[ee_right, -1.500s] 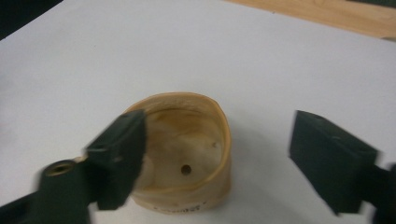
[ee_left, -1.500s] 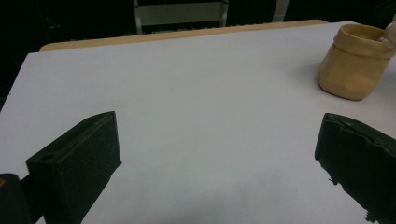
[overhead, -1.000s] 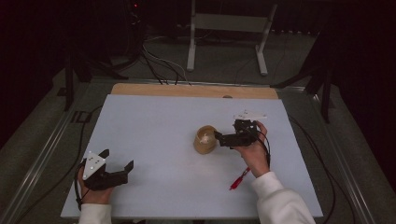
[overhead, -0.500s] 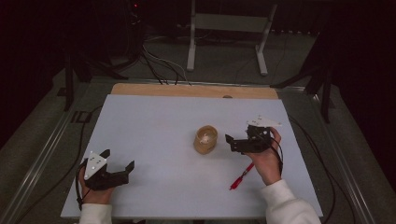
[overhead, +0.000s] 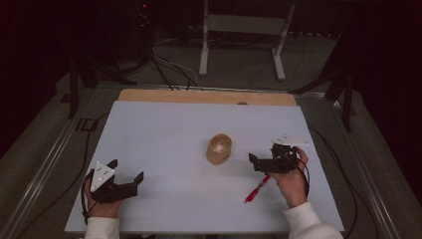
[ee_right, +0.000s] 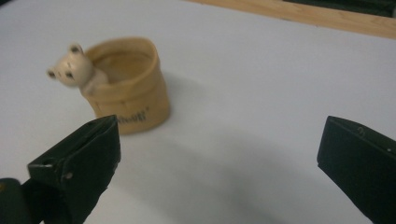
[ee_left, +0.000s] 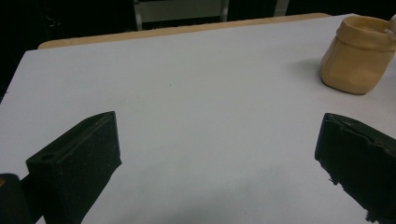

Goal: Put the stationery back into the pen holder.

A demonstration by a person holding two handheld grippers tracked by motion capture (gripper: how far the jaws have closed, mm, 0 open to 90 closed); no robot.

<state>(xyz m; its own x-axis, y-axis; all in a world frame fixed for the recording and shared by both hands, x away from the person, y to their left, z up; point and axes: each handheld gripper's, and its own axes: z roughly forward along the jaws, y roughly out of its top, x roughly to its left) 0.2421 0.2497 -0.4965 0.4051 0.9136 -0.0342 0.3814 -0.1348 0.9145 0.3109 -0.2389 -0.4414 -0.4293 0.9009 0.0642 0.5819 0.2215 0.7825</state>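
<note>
My right gripper [overhead: 255, 162] and left gripper [overhead: 128, 174] both hold their jaws apart, empty. The squat tan ceramic pot [overhead: 219, 148] stands mid-bench, left of my right gripper. My right gripper view reveals a small cream bear figure [ee_right: 74, 68] peeking over its smooth rim.

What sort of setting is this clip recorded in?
Probably a lab or studio set up for recording, not a home: a bare white table in a dark room, loose cables on the floor behind it, and a metal stand at the back.
</note>
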